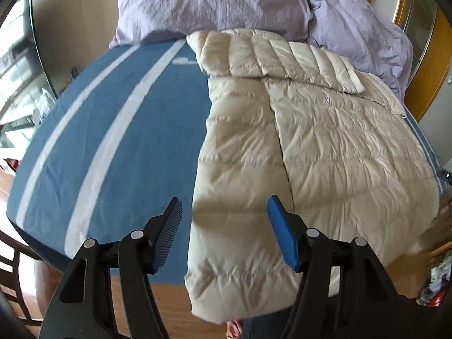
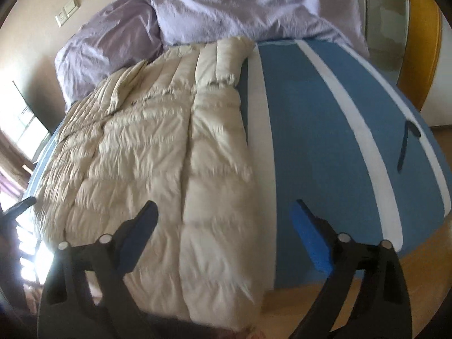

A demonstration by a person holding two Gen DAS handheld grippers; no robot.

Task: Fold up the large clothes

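A bed [image 1: 93,141] covered by a blue sheet with white stripes fills both views, with rumpled lilac bedding [image 1: 214,2] heaped at its far end against a beige wall. The cream quilted down jacket [image 1: 282,130] lies spread flat on the sheet, its sides folded in over the body and its near hem hanging over the bed's edge. The left tongs [image 1: 224,226] stand open above the jacket's near folded edge without gripping it, and the right tongs [image 2: 226,234] also stand open, holding nothing.
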